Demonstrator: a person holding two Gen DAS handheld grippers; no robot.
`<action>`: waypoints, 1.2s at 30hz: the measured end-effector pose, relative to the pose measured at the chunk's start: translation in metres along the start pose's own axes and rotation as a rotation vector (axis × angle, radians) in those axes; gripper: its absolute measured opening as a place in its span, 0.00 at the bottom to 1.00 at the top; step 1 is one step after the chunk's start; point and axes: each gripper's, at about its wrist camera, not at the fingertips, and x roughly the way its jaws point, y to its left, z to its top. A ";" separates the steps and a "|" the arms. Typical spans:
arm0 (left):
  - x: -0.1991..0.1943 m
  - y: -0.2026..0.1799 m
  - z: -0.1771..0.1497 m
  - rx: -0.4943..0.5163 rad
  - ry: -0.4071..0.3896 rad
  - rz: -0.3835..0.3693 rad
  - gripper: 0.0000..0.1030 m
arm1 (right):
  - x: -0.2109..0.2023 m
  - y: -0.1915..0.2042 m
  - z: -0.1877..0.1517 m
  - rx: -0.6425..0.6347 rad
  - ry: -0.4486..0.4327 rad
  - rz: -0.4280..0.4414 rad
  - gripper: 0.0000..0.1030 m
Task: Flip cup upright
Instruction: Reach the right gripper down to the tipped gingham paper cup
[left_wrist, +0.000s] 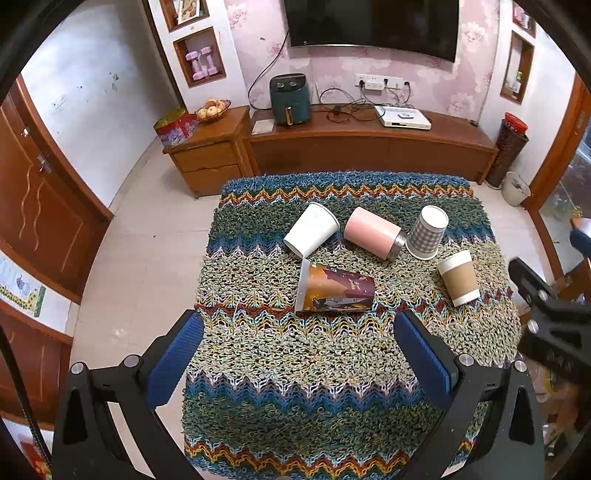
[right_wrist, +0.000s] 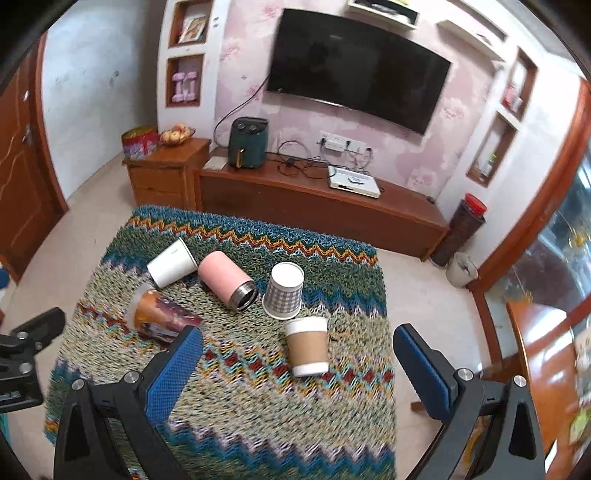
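Several cups sit on a table under a zigzag knit cloth (left_wrist: 332, 369). A printed orange-and-maroon cup (left_wrist: 334, 290) lies on its side, also in the right wrist view (right_wrist: 162, 317). A white paper cup (left_wrist: 311, 229) (right_wrist: 171, 263) and a pink steel tumbler (left_wrist: 373, 233) (right_wrist: 227, 279) lie on their sides. A checked cup (left_wrist: 427, 232) (right_wrist: 283, 290) and a brown-sleeved cup (left_wrist: 459, 277) (right_wrist: 307, 345) stand upside down. My left gripper (left_wrist: 298, 350) is open and empty, short of the printed cup. My right gripper (right_wrist: 298, 354) is open and empty near the brown cup.
A wooden TV cabinet (left_wrist: 369, 147) with an air fryer (left_wrist: 290, 99) stands behind the table. A wooden door (left_wrist: 37, 206) is at the left. A small white bin (left_wrist: 515, 188) stands on the floor at the right. The right gripper's body (left_wrist: 554, 314) shows at the table's right edge.
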 end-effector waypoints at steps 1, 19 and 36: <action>0.003 -0.003 0.002 -0.009 0.005 0.004 1.00 | 0.008 -0.002 0.005 -0.026 0.008 0.005 1.00; 0.057 -0.018 0.000 -0.109 0.128 0.078 1.00 | 0.210 0.023 0.055 -0.651 0.339 0.226 0.97; 0.084 -0.033 0.001 -0.133 0.180 0.089 1.00 | 0.289 0.033 0.059 -0.639 0.593 0.363 0.76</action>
